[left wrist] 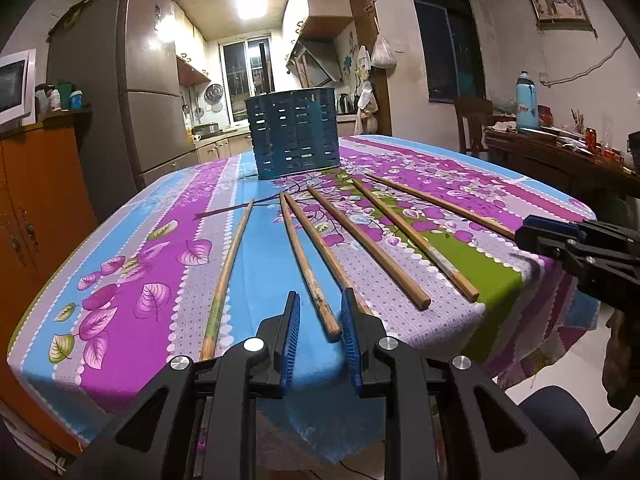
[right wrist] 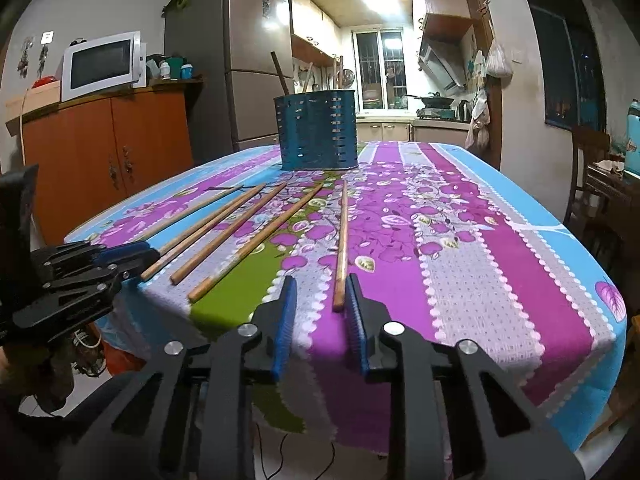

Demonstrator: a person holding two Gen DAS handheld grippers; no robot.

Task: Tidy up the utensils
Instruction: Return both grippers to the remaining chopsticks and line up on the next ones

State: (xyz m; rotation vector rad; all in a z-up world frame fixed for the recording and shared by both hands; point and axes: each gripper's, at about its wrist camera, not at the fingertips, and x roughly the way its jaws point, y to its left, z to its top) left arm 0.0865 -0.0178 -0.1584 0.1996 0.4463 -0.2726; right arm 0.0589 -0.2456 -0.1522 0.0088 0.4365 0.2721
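Note:
Several wooden chopsticks (left wrist: 368, 248) lie fanned out on the flowered tablecloth (left wrist: 132, 248), in front of a blue perforated utensil holder (left wrist: 294, 132) standing at the far side. My left gripper (left wrist: 320, 312) is open at the near table edge. The butt end of one chopstick (left wrist: 320, 304) lies between its blue pads without being pinched. My right gripper (right wrist: 320, 296) is also open, around the end of the rightmost chopstick (right wrist: 341, 248), which lies close to the right pad. A few handles stick out of the holder (right wrist: 316, 134). Each gripper appears at the edge of the other's view.
The tablecloth (right wrist: 500, 248) hangs over the near edge just below both grippers. An orange cabinet (right wrist: 108, 152) with a microwave (right wrist: 100, 64) and a fridge (right wrist: 240, 60) stand to the left. A wooden chair (left wrist: 472, 120) and a cluttered side table (left wrist: 560, 152) are on the right.

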